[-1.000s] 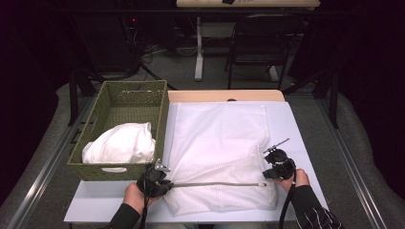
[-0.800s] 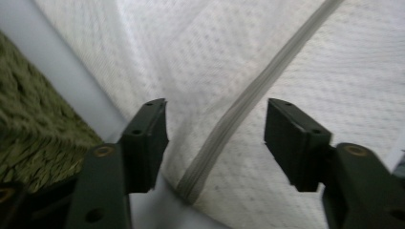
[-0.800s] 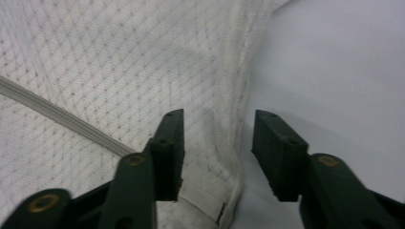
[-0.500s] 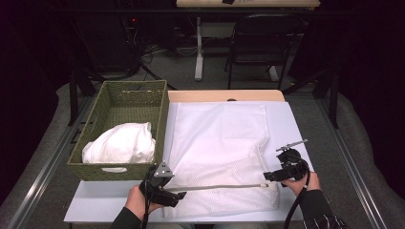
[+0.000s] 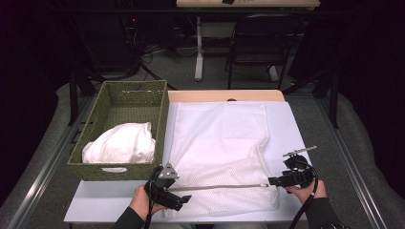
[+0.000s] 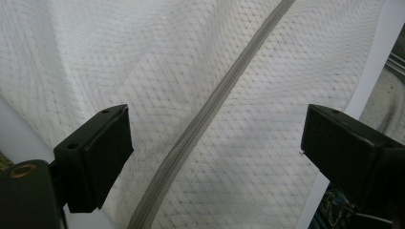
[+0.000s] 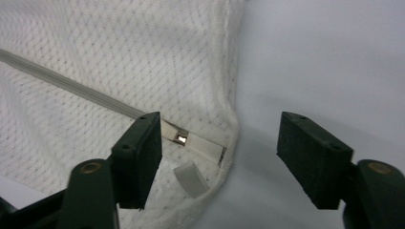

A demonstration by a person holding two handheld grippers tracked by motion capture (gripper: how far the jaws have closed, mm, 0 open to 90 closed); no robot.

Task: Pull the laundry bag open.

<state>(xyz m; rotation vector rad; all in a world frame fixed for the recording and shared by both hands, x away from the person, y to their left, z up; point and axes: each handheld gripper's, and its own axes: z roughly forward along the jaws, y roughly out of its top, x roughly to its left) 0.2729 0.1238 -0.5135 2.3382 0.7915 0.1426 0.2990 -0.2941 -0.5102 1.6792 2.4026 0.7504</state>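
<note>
A white mesh bag lies flat on the white table. Its grey zipper runs across the near end. My left gripper sits at the zipper's left end, open, with the zipper running over the mesh between its jaws. My right gripper is at the zipper's right end, open, over the bag's corner. In the right gripper view the metal slider and its white pull tab lie just inside the left jaw of that gripper, untouched.
A green woven basket stands at the table's left and holds a bundled white cloth. A wooden board edges the table's far side. Beyond it are a chair and desk legs.
Both grippers have slid toward the table's front edge. The right one also moved out to the right, to the zipper's end. The bag has stayed where it was.
</note>
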